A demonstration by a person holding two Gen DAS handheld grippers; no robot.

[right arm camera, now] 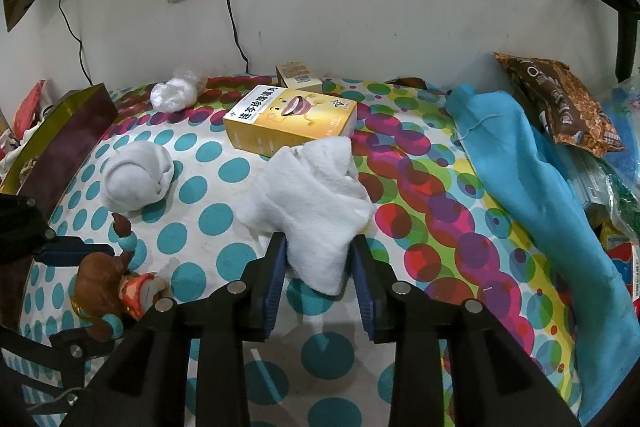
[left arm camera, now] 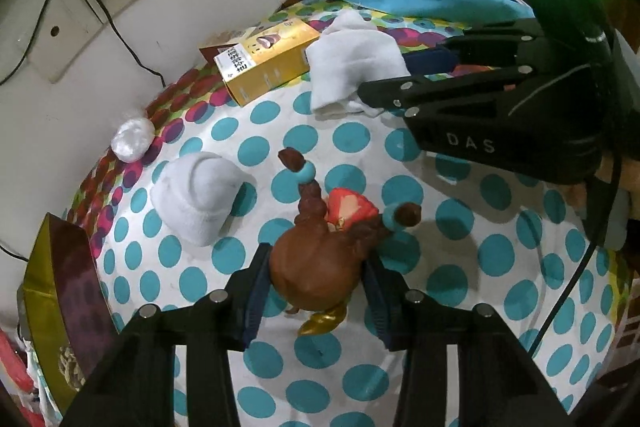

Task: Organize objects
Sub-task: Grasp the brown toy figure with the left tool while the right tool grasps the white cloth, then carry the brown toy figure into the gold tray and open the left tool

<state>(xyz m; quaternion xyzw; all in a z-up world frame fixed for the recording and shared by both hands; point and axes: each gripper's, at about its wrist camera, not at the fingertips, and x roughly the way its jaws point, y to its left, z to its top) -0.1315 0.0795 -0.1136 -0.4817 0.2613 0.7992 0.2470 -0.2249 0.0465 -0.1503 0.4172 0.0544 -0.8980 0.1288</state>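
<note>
Both pairs of jaws are closed on something: my left gripper (left arm camera: pixel 316 283) clamps the round brown head of a small plastic figurine with pigtails, teal hair bands and a red dress (left arm camera: pixel 320 251), and my right gripper (right arm camera: pixel 320 263) pinches the near corner of a crumpled white cloth (right arm camera: pixel 312 203). The figurine lies on its side on the near left of the polka-dot tablecloth (left arm camera: pixel 460 307), gripped across its widest, hardest part, probably so it won't slip. I judge the cloth is taken by one corner so it can be lifted or dragged aside without bunching.

Touching the far edge of the cloth is a yellow cardboard medicine box with a cartoon face (right arm camera: pixel 292 119), and a smaller tan box (right arm camera: pixel 298 75) sits behind it by the wall. Left of these lie a rolled white sock (right arm camera: pixel 136 179) and a wad of clear plastic film (right arm camera: pixel 174 93). A blue fabric piece (right arm camera: pixel 520 163) drapes along the right side.
</note>
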